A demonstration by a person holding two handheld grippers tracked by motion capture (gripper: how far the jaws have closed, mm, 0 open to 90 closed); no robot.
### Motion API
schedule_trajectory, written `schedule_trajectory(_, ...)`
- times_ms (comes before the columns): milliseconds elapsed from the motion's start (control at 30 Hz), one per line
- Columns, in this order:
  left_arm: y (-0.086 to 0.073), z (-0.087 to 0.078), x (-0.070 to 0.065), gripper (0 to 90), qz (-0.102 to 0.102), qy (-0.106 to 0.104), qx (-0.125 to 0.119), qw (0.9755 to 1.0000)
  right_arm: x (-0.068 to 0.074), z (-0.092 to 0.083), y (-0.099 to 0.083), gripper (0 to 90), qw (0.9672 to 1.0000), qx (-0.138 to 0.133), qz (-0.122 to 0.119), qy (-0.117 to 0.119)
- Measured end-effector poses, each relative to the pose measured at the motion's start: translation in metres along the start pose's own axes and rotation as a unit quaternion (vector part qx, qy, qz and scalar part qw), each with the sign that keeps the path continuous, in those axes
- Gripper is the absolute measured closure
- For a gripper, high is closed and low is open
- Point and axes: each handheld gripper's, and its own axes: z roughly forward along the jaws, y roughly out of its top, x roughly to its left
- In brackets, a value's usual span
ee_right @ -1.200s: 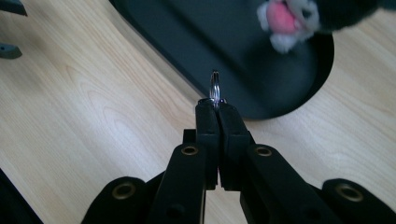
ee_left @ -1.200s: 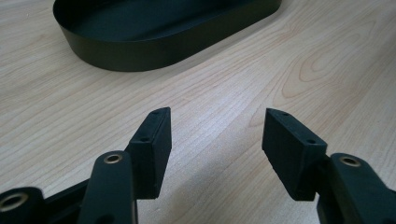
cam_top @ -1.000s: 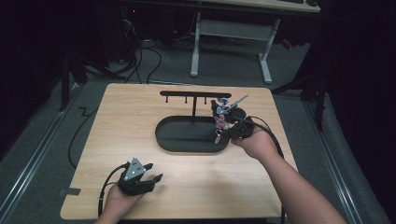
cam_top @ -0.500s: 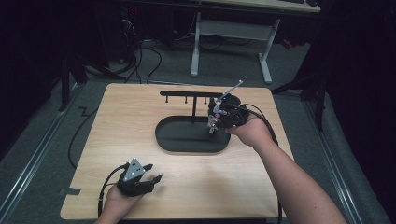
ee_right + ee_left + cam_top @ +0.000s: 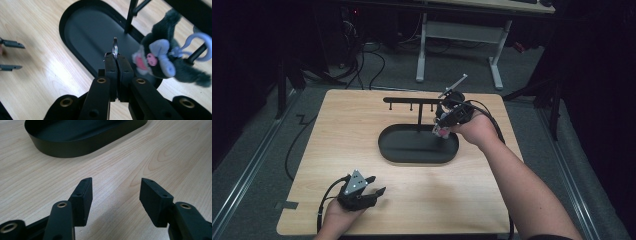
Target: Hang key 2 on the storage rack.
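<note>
My right gripper hovers over the far right end of a black oval tray, close to the black peg rack that rises from it. Its jaws are shut on a small metal key ring. A dark grey plush toy with a pink and lavender face dangles just beside the jaws, and its lavender clip lies near a rack peg. How the ring joins the toy is hidden. My left gripper rests at the table's front left, open with nothing between its jaws.
The tray's wall stands a short way ahead of my left gripper across bare wood. The rack's post rises right behind the ring. Cables trail off the table at the left, and a desk frame stands beyond the far edge.
My right gripper has risen and moved toward the rack, carrying the ring and the toy with it. The left gripper has stayed where it was.
</note>
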Motion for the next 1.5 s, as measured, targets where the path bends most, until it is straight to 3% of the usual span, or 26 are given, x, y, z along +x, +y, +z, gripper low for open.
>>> schedule_trajectory(400, 0.0, -0.001, 0.0, 45.6, 0.001, -0.001, -0.001, 1.0, -0.006, 0.007, 0.025, 89.1, 0.9999, -0.011, 0.004, 0.001)
schedule_trajectory(867, -0.001, 0.001, -0.002, 45.9, 0.002, -0.006, 0.002, 1.0, -0.024, 0.012, 0.028, 88.9, 0.9994, -0.021, 0.027, 0.005)
schedule_trajectory(1133, -0.001, 0.001, -0.003, 46.0, 0.006, -0.009, 0.005, 0.9999, -0.032, 0.017, 0.036, 88.3, 0.9992, -0.025, 0.03, -0.012)
schedule_trajectory(1500, -0.001, 0.002, -0.002, 46.1, 0.006, -0.01, 0.004, 0.9999, -0.032, 0.017, 0.035, 82.8, 0.9984, -0.037, 0.038, -0.021)
